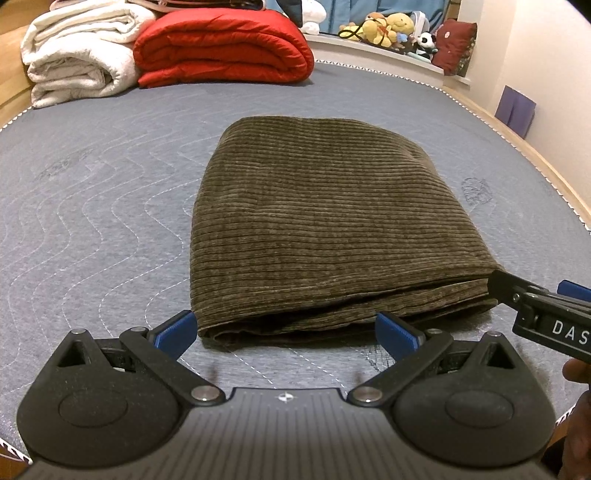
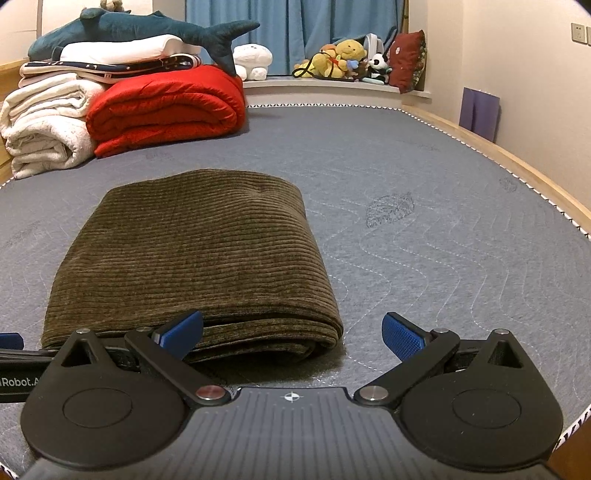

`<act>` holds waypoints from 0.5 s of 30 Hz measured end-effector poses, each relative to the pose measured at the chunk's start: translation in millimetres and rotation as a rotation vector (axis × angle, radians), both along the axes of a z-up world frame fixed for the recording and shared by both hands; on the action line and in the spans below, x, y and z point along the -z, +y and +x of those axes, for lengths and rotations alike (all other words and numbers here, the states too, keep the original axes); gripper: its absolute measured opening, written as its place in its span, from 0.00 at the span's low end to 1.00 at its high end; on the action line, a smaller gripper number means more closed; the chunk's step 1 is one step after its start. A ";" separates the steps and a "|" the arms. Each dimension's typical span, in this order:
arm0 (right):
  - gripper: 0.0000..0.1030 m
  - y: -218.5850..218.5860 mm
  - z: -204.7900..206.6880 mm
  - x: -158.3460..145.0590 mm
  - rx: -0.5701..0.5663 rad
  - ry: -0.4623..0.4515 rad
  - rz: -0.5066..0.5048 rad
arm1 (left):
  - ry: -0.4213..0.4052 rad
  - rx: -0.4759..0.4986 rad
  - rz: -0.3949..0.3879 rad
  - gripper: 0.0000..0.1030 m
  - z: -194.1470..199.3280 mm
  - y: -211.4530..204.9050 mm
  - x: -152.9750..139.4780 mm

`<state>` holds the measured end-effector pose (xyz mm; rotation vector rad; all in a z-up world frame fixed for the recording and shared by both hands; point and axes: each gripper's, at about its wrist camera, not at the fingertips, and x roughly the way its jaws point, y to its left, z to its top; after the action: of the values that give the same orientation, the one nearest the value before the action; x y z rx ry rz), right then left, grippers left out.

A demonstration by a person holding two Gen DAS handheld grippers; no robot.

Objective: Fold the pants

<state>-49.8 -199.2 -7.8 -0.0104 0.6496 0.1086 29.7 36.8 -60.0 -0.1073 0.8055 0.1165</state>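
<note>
The olive-brown corduroy pants [image 1: 325, 221] lie folded into a compact rectangle on the grey quilted mattress [image 1: 92, 206]; they also show in the right wrist view [image 2: 195, 254]. My left gripper [image 1: 286, 334] is open, its blue pads at the near left part of the folded edge, holding nothing. My right gripper [image 2: 291, 336] is open at the near right corner of the bundle, holding nothing. The right gripper's black body shows in the left wrist view [image 1: 543, 314] beside the pants' right corner.
A rolled red quilt [image 1: 221, 48] and white folded blankets [image 1: 77, 55] sit at the mattress's far left. A blue shark plush [image 2: 147, 27] lies on top of them. Stuffed toys [image 2: 343, 59] and a red pillow [image 2: 408, 61] line the sill. The wooden bed edge [image 2: 517, 162] runs on the right.
</note>
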 end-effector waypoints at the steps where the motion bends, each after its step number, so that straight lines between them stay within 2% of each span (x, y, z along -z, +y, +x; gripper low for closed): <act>1: 0.99 0.3 -0.2 0.1 0.000 0.000 0.001 | 0.000 0.001 0.001 1.00 -0.2 -0.1 0.0; 15: 0.99 7.6 -2.0 -1.4 -0.011 -0.008 -0.006 | -0.001 0.005 -0.007 1.00 -1.6 1.0 -0.6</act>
<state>-51.8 -191.6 -6.4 -0.0202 0.6418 0.1171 28.0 37.8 -59.4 -0.1122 0.8055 0.1086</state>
